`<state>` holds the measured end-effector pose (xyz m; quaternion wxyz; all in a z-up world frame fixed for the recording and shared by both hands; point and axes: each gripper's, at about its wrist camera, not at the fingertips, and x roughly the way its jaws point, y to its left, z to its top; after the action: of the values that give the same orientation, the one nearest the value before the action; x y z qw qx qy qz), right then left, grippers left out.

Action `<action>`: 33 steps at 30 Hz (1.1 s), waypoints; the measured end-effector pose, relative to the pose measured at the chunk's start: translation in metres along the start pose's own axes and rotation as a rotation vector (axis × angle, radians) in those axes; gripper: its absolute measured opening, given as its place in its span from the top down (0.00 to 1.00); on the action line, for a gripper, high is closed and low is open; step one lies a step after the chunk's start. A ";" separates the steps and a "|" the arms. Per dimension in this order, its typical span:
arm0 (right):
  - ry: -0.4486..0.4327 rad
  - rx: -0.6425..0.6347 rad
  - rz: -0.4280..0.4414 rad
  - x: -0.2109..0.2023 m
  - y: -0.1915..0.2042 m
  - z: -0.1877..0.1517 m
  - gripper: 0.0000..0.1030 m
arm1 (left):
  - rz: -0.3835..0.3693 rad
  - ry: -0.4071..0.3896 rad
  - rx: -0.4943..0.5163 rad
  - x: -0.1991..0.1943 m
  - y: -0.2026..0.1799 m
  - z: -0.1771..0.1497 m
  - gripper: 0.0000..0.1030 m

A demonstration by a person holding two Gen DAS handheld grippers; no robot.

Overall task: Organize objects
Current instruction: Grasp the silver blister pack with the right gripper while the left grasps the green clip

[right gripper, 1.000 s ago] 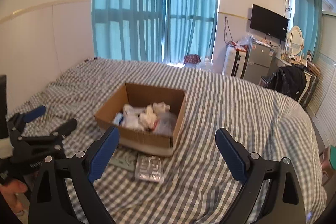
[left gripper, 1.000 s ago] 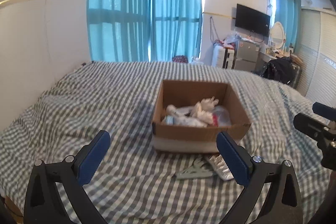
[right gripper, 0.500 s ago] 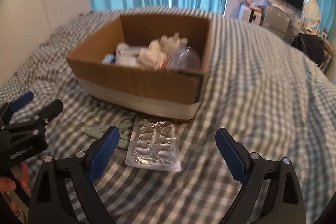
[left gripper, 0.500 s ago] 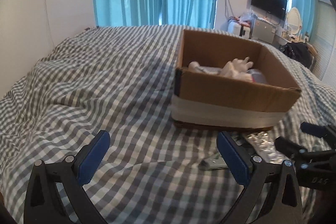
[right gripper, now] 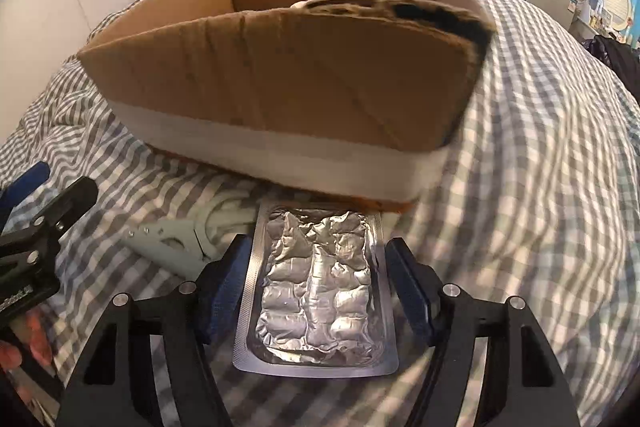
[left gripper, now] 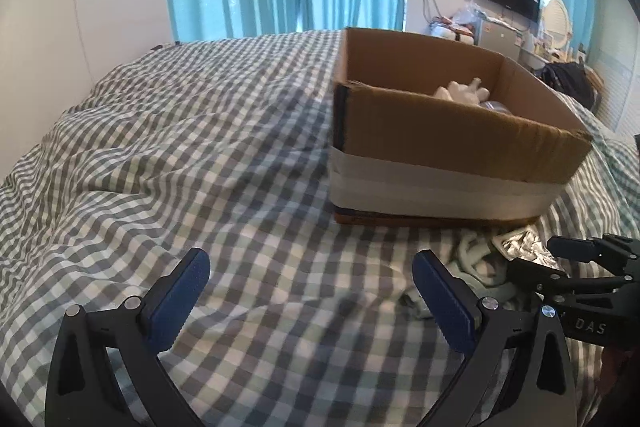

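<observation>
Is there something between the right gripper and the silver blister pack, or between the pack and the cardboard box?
Nothing visible blocks the right gripper: its fingers already flank the blister pack. Toward the cardboard box, only the box's near wall stands in the way, so the pack must probably be lifted over it.

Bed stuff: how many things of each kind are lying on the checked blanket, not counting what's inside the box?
Cardboard box: 1
Silver foil pill sheet: 1, between the right tongs
Pale grey-green plastic clip-like thing: 1
Total: 3
</observation>
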<state>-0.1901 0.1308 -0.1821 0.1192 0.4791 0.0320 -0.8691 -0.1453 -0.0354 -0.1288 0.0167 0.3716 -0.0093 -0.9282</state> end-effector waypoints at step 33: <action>-0.090 0.148 -0.041 -0.066 -0.071 -0.024 0.33 | -0.152 0.090 0.363 0.055 -0.136 0.000 0.00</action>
<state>-0.1531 0.2155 -0.1439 0.0669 0.4461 -0.0280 -0.8920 -0.1884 0.0984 -0.1707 -0.1205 0.4093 -0.1477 -0.8923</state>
